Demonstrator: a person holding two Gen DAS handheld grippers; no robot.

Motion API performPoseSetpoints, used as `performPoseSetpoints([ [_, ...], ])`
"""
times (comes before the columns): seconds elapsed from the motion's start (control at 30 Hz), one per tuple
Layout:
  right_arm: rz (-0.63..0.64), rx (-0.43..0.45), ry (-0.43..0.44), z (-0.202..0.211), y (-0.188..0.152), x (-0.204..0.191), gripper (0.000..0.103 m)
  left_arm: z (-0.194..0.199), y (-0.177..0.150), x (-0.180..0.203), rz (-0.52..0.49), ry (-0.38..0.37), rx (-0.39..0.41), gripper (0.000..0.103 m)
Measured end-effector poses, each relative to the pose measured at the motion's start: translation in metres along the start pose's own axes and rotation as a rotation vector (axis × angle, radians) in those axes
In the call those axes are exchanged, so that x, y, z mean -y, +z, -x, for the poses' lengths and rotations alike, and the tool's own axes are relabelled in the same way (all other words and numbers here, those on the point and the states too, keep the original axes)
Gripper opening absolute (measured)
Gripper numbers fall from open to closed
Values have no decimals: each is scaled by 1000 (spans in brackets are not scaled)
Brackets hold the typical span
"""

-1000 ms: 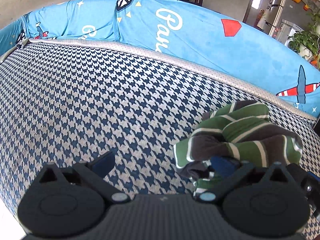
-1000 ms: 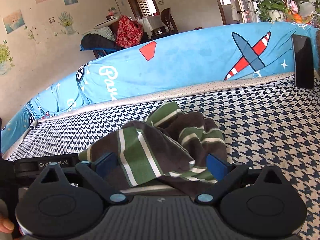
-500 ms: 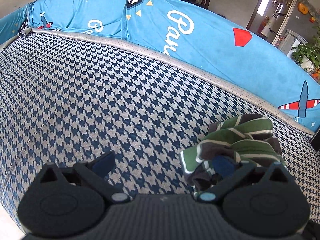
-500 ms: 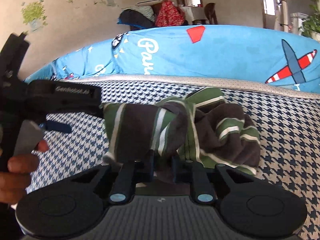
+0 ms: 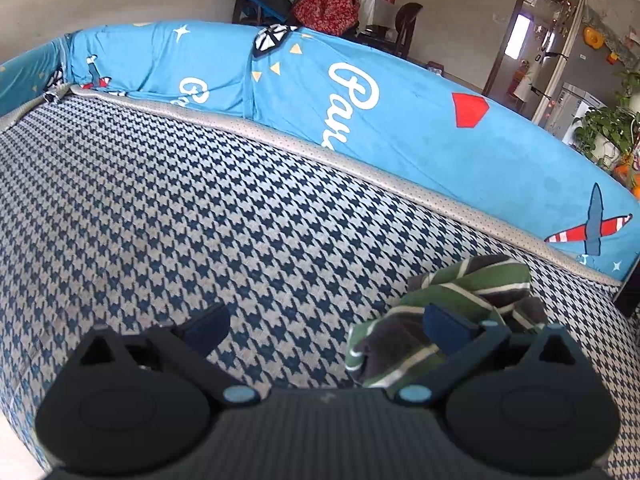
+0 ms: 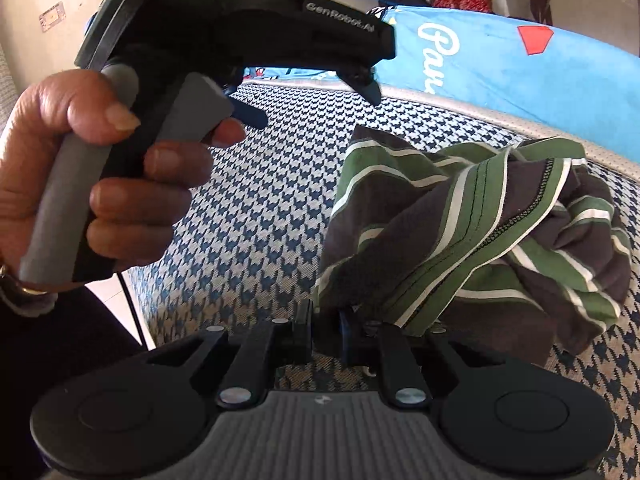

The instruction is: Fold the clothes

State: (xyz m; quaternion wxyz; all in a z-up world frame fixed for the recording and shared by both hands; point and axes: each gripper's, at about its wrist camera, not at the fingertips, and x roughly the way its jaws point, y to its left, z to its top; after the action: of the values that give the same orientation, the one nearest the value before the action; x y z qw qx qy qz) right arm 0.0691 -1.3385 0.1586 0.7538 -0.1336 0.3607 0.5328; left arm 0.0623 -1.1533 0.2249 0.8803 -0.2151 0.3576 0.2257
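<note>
A crumpled green, brown and white striped garment point(image 6: 472, 240) lies on the houndstooth sofa seat point(image 6: 256, 216). My right gripper point(image 6: 326, 330) is shut on the garment's near left edge and holds that corner up. In the left wrist view the same garment point(image 5: 460, 308) bunches at the lower right, partly behind the right finger. My left gripper point(image 5: 326, 326) is open above the seat point(image 5: 200, 220) with nothing between its fingers. In the right wrist view a hand point(image 6: 100, 176) holds the left gripper's body high at the left, its blue fingertips point(image 6: 248, 114) clear of the cloth.
A blue cover with white lettering and plane prints point(image 5: 360, 92) drapes the sofa back. Behind it stand chairs piled with clothes point(image 5: 324, 4), a doorway and potted plants point(image 5: 604, 128). The seat's front edge and floor point(image 6: 116, 292) show at the lower left in the right wrist view.
The right gripper went from open around the garment to shut on its edge and lifted that corner. The left gripper rose and drew back to the left, still open.
</note>
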Motion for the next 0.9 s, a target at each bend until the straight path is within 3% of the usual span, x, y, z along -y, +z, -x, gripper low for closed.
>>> performPoseSetpoints([
  [0.1, 4, -9, 24, 5, 3, 5, 17, -14, -5, 2, -44, -17, -75, 103],
  [0.27, -41, 69, -15, 28, 7, 27, 45, -37, -11, -12, -92, 10, -160, 103],
  [0.6, -291, 166, -202, 39, 16, 76, 54, -60, -24, -18, -141, 21, -248, 103],
  [0.9, -430, 260, -261, 38, 29, 84, 62, -74, -31, -15, -189, -7, -285, 103],
])
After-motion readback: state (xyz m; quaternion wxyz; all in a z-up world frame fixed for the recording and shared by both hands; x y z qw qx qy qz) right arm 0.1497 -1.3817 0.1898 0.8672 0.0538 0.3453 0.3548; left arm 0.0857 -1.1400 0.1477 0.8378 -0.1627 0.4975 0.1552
